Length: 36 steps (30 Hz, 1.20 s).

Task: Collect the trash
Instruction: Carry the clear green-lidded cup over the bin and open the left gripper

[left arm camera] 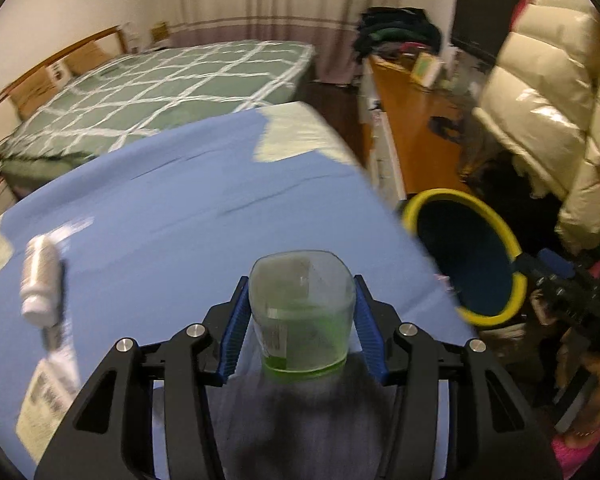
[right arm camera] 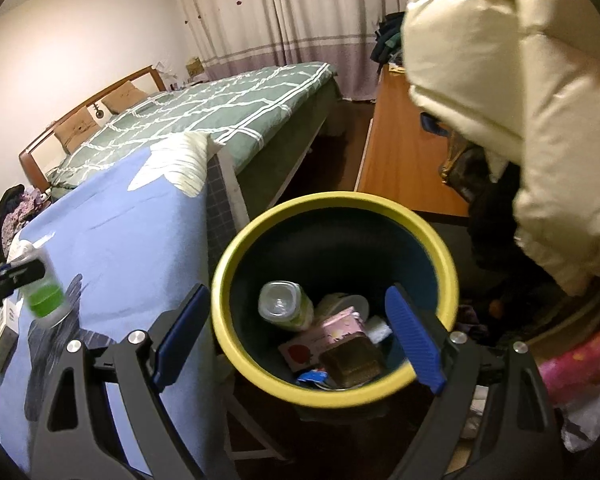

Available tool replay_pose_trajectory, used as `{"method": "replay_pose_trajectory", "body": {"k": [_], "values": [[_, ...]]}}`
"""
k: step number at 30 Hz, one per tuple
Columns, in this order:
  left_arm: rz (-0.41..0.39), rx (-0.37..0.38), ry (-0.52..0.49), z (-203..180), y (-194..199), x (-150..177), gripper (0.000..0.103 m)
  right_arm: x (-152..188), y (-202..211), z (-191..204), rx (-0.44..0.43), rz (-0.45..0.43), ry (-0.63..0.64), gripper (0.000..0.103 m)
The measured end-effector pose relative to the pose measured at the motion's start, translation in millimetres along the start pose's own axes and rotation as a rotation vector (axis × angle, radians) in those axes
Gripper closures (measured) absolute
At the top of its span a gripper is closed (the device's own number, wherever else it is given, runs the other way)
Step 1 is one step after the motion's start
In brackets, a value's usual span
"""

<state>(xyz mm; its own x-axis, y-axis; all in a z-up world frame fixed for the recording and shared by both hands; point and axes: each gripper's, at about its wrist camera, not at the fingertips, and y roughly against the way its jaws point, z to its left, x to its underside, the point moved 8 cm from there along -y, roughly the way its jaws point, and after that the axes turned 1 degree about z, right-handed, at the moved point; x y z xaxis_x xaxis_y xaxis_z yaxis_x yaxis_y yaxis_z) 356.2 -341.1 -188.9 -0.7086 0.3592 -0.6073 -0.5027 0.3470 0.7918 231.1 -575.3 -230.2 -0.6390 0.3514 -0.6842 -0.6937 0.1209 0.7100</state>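
Observation:
My left gripper (left arm camera: 302, 316) is shut on a clear plastic bottle (left arm camera: 302, 320) with green liquid at its bottom, held above the blue-covered table (left arm camera: 188, 200). The same bottle (right arm camera: 44, 292) and left gripper show at the left of the right wrist view. My right gripper (right arm camera: 300, 340) is open, its blue pads either side of the near rim of a dark bin with a yellow rim (right arm camera: 332, 268), which holds a bottle, cartons and wrappers. The bin (left arm camera: 466, 252) also shows at the right of the left wrist view.
A white bottle (left arm camera: 40, 276) and a paper leaflet (left arm camera: 48, 392) lie on the table's left side. A green checked bed (left arm camera: 160, 88) stands behind. A wooden desk (right arm camera: 404, 160) and a cream puffer jacket (right arm camera: 520, 100) are at the right.

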Motion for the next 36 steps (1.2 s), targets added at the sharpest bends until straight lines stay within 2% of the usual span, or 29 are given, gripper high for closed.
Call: {"method": "replay_pose_trajectory", "body": {"k": [11, 15, 20, 25, 26, 27, 28, 30, 35, 36], "values": [[-0.005, 0.204, -0.151, -161, -26, -41, 0.054, 17, 28, -50, 0.033, -0.034, -0.069, 0.018], [0.017, 0.222, -0.187, -206, -47, -49, 0.054, 25, 32, -65, 0.05, -0.032, -0.085, 0.018], [0.044, 0.218, -0.202, -235, -74, -55, 0.054, 32, 31, -80, 0.062, -0.023, -0.111, 0.018], [0.087, 0.199, -0.184, -238, -96, -51, 0.053, 35, 27, -83, 0.068, -0.014, -0.116, 0.018], [0.086, 0.196, -0.175, -234, -96, -51, 0.038, 35, 26, -81, 0.066, -0.012, -0.115, 0.018], [0.062, 0.185, -0.152, -228, -91, -52, 0.015, 35, 26, -79, 0.065, -0.01, -0.112, 0.018], [0.032, 0.177, -0.139, -219, -82, -51, 0.011, 35, 26, -78, 0.063, -0.01, -0.109, 0.018], [-0.025, 0.157, -0.134, -203, -60, -51, 0.01, 35, 25, -72, 0.058, -0.009, -0.101, 0.018], [-0.097, 0.159, -0.09, -152, 2, -34, 0.009, 34, 22, -46, 0.028, -0.002, -0.069, 0.018], [-0.119, 0.153, -0.067, -132, 24, -26, 0.009, 34, 22, -40, 0.021, -0.001, -0.061, 0.018]]}}
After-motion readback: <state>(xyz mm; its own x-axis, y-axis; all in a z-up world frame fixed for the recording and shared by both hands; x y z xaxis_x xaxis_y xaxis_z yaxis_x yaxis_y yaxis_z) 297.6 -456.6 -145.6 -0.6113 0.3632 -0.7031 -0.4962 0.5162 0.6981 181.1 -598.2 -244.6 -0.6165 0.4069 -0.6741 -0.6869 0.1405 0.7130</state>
